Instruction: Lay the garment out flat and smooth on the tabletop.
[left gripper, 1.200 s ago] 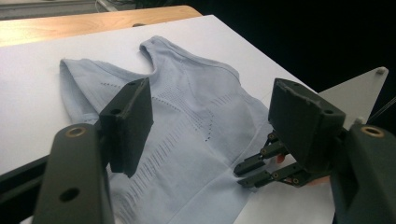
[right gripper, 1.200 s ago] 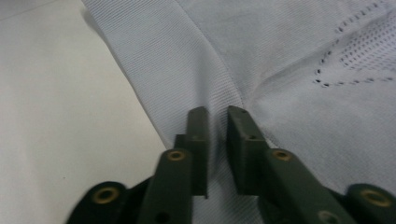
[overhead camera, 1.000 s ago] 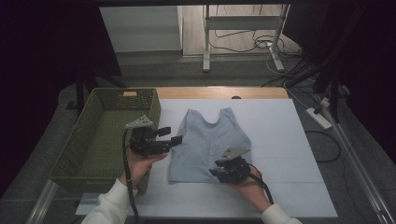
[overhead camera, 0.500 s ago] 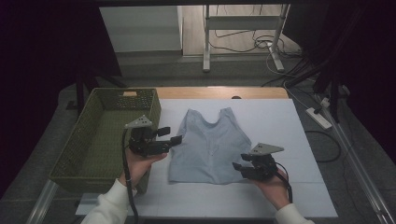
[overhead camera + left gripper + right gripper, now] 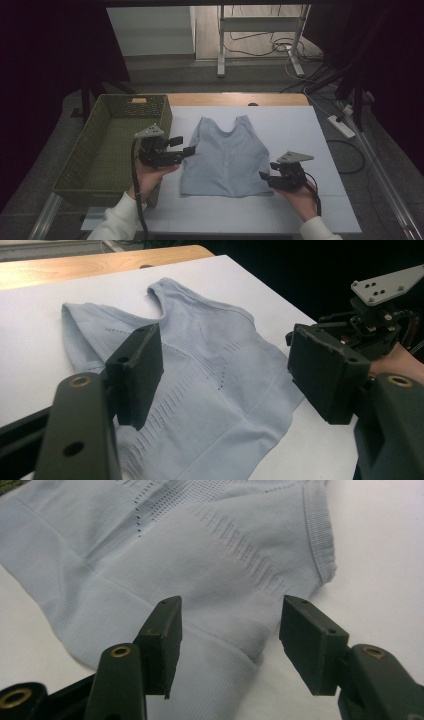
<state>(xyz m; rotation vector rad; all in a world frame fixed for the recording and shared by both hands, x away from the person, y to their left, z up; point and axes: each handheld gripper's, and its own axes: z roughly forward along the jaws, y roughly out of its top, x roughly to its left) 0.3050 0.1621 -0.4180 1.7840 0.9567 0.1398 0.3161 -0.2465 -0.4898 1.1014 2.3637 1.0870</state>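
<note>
**Pale blue top spread flat, both grippers open at its sides**

A pale blue sleeveless top (image 5: pixel 226 157) is laid flat on the white table sheet (image 5: pixel 300 130), straps pointed to the far edge, hem toward the person. All places below are given relative to this top.

Left gripper (image 5: pixel 186 146) is held level just off the top's left edge, about mid-height, jaws aimed at the fabric. In the left gripper view the jaws are seen standing wide apart over the top (image 5: pixel 200 375), nothing gripped between them; the pads are clear of the cloth. The grey three-cornered plate is seen on top of it.

Right gripper (image 5: pixel 263 177) is held at the top's lower right corner, by the hem. Its jaws have just been opening. In the right gripper view the top (image 5: pixel 200 555) is seen beyond and below the jaws, with the ribbed hem band and the corner lying in the gap between them; the pads are not pressed on the fabric, so nothing is held. A slight fold is seen at that corner of the hem.

A green woven basket (image 5: pixel 107 145) is placed well to the left of the top, beyond the left gripper, partly off the white sheet. A strip of bare wooden table (image 5: pixel 235 98) is seen past the top's straps. A white power strip (image 5: pixel 341 127) lies on the floor far to the right of the top.
</note>
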